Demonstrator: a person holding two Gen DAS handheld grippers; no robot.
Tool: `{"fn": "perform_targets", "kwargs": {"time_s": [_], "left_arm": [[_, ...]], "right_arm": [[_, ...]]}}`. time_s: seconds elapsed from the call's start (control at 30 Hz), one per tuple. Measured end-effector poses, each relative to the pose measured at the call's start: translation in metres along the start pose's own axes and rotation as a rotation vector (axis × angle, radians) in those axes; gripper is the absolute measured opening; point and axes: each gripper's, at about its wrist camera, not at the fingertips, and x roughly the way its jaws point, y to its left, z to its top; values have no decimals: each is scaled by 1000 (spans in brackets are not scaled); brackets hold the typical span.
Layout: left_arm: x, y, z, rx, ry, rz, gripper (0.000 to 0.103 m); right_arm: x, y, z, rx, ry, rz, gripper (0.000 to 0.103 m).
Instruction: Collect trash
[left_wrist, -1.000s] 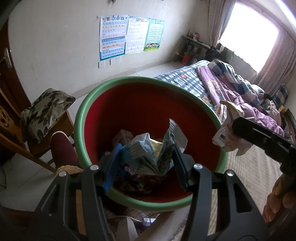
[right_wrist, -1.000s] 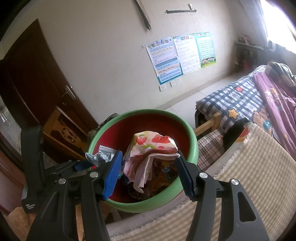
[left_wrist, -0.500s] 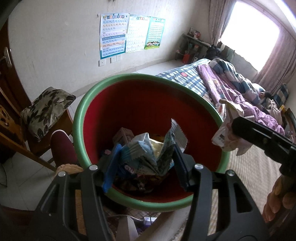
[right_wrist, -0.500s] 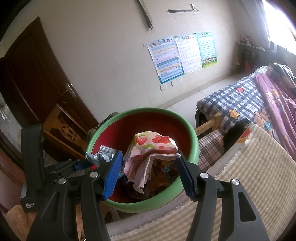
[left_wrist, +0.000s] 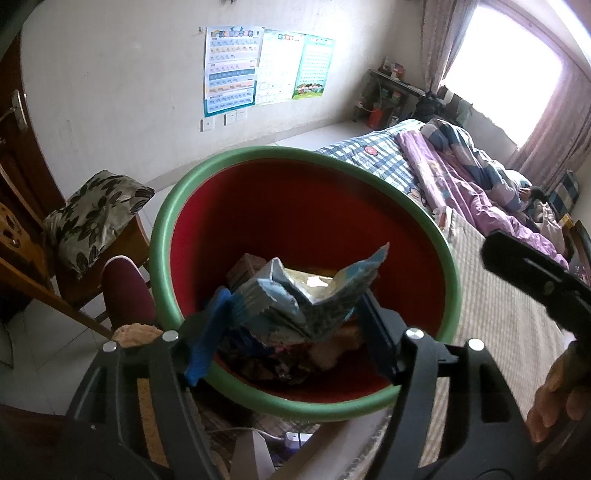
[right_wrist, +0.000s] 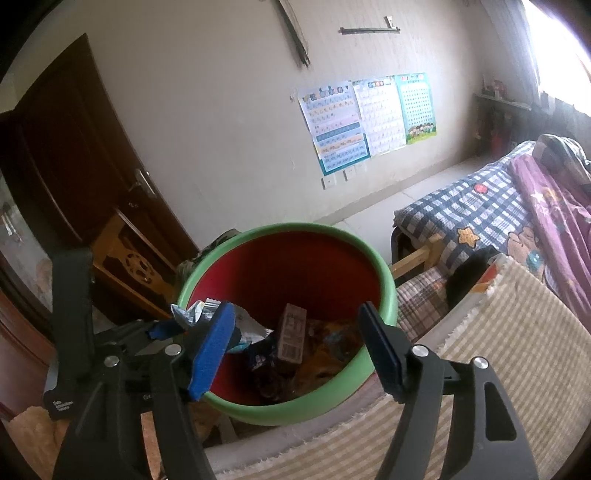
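A red bin with a green rim (left_wrist: 236, 158) (right_wrist: 388, 284) stands beside the bed and holds several wrappers and a small brown carton (right_wrist: 291, 332). My left gripper (left_wrist: 295, 332) is shut on a crumpled blue and silver snack wrapper (left_wrist: 310, 295) and holds it over the bin's near side. My right gripper (right_wrist: 299, 343) is open and empty above the bin. In the right wrist view the left gripper (right_wrist: 166, 328) shows at the bin's left rim with the wrapper (right_wrist: 195, 310). The right gripper's black body (left_wrist: 535, 280) shows at the right of the left wrist view.
A beige checked mat (right_wrist: 517, 350) covers the surface near the bin. A bed with a plaid and purple quilt (left_wrist: 443, 173) lies to the right. A wooden chair with a floral cushion (left_wrist: 92, 218) and a dark door (right_wrist: 74, 147) are on the left.
My right gripper has opened and the pink strawberry-print wrapper it held is gone from its jaws. The left gripper still holds its wrapper over the bin.
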Motion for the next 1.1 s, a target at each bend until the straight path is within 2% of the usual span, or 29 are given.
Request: {"fn": "perform_targets", "kwargs": {"time_s": [0.07,0.17,0.3,0.43,0.57,0.63,0.77,0.83,0.87,0.9,0.93,0.97,1.1], "left_arm": [[-4,-1,-1,-9,-13,-1,73],[-15,-7,-5,-9,-44,-24,82],[-29,-26,-11,29,-81,-64,85],[-47,-46,-19,54,-160,-77,97],[-69,-64,-26,61,-253,-104,97],[-79,-71,-28,66,-306,-104,97],[-96,-86,-33,88,-374,-97,97],[-102,-94,-36,89,-399,-94,97],[-104,-97,-37,89,-404,-92,97],[-107,-102,-39,95,-406,-89,97],[-109,-106,-40,103,-405,-88,97],[-110,-110,-42,114,-404,-84,97],[-115,-125,-51,170,-437,-10,98]], "right_arm": [[-10,-1,-2,1,-20,-9,68],[-32,-4,-11,-6,-65,-42,78],[-58,-11,-30,-14,-82,-100,96],[-79,-25,-53,30,-94,-140,96],[-104,-33,-75,46,-136,-219,96],[-119,-33,-87,36,-182,-291,96],[-151,-30,-110,27,-343,-393,96],[-155,-33,-123,18,-370,-457,96],[-154,-32,-128,-7,-372,-503,96],[-150,-30,-134,-38,-364,-585,96],[-149,-29,-135,-48,-350,-619,96],[-147,-29,-137,-50,-335,-629,96],[-149,-40,-139,23,-307,-546,96]]}}
